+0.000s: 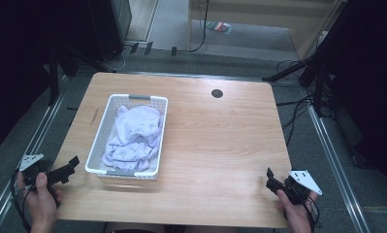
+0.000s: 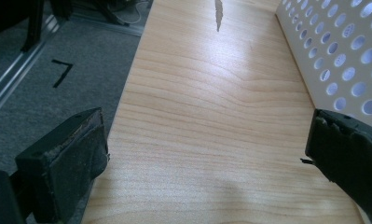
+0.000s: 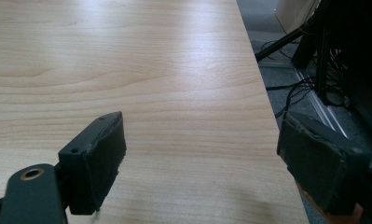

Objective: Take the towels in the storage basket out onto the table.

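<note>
A white perforated basket [image 1: 100, 141] holding a crumpled pale lavender cloth [image 1: 133, 137] is set near the bench's [image 1: 220, 145] left edge. The left claw [image 1: 70, 165], spread wide and empty, is held just beside it; the right claw [image 1: 270, 178] is held wide, empty, at the near right corner.

Right gripper [image 3: 200, 158]: two black jaws with worn dark pads rise from the near edge, standing wide apart, nothing between them. Left jaw sits over the light wooden table top [image 3: 127, 60]; right jaw hangs past the table's right edge. Wood grain runs across, with a pale sheen toward the far side. Right of the table: grey carpet floor [image 3: 267, 28], black cables [image 3: 295, 93], dark metal stand legs [image 3: 323, 46].
</note>
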Motion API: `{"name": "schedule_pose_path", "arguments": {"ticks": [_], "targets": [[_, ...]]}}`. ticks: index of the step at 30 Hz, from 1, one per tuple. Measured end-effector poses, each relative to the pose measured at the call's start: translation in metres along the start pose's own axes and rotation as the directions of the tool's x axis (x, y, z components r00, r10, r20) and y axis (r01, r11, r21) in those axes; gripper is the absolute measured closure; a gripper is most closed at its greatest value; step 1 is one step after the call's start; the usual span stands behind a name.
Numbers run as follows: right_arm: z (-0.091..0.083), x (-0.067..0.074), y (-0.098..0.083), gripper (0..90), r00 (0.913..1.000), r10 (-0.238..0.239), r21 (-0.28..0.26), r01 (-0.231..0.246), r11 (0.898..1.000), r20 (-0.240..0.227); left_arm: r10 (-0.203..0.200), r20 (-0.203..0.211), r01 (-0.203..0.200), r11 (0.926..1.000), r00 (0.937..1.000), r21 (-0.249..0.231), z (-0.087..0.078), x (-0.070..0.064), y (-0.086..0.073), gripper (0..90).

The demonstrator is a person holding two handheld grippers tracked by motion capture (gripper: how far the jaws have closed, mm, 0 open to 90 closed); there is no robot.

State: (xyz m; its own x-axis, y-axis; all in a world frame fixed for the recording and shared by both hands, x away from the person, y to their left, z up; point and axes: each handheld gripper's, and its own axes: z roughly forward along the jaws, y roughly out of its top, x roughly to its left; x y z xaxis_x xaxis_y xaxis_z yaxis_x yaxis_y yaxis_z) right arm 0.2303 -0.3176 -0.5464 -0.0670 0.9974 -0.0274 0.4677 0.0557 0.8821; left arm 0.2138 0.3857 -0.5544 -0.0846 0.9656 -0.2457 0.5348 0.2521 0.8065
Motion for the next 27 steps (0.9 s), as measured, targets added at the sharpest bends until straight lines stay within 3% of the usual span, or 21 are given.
{"name": "schedule_pose_path", "arguments": {"ticks": [5, 7, 10, 13, 17, 20, 23, 24, 27], "targets": [[0.0, 0.0, 0.0, 15.5, 1.0, -0.002, 0.002, 0.002, 1.0, -0.001, 0.035, 0.012, -0.035, 0.9994, 0.9993, 0.008, -0.003, -0.001, 0.001, 0.0], [0.0, 0.0, 0.0, 15.3, 1.0, -0.006, 0.006, 0.006, 1.0, 0.0, 0.023, 0.031, -0.023, 0.9995, 0.9993, 0.021, -0.005, 0.002, 0.003, 0.0], [0.001, 0.001, 0.0, 15.2, 0.9999, -0.012, 0.009, 0.012, 1.0, -0.001, 0.002, 0.066, -0.002, 1.0, 0.9978, 0.006, -0.011, 0.006, 0.007, 0.0], [0.001, 0.001, 0.0, 15.0, 0.9999, -0.015, 0.012, 0.015, 1.0, -0.002, 0.032, 0.077, -0.032, 0.9994, 0.9965, -0.013, -0.024, 0.003, 0.018, 0.0], [0.001, 0.001, 0.001, 15.0, 0.9999, -0.014, 0.015, 0.014, 1.0, 0.0, 0.064, 0.1, -0.063, 0.9979, 0.9929, -0.018, -0.038, -0.007, 0.034, 0.0], [0.002, 0.001, 0.001, 15.0, 1.0, -0.009, 0.017, 0.009, 1.0, 0.001, 0.104, 0.123, -0.106, 0.9942, 0.987, 0.015, -0.044, -0.02, 0.05, 0.0], [0.001, 0.001, 0.001, 15.0, 1.0, -0.007, 0.015, 0.007, 1.0, 0.002, 0.117, 0.139, -0.123, 0.9915, 0.9834, 0.041, -0.045, -0.029, 0.061, 0.0], [0.001, 0.001, 0.001, 15.0, 1.0, -0.004, 0.017, 0.004, 1.0, 0.003, 0.148, 0.145, -0.156, 0.9864, 0.9784, 0.05, -0.047, -0.04, 0.072, 0.0], [0.001, 0.001, 0.001, 15.0, 1.0, -0.004, 0.018, 0.004, 1.0, 0.004, 0.182, 0.166, -0.195, 0.9785, 0.9692, 0.067, -0.049, -0.054, 0.088, 0.0]]}}
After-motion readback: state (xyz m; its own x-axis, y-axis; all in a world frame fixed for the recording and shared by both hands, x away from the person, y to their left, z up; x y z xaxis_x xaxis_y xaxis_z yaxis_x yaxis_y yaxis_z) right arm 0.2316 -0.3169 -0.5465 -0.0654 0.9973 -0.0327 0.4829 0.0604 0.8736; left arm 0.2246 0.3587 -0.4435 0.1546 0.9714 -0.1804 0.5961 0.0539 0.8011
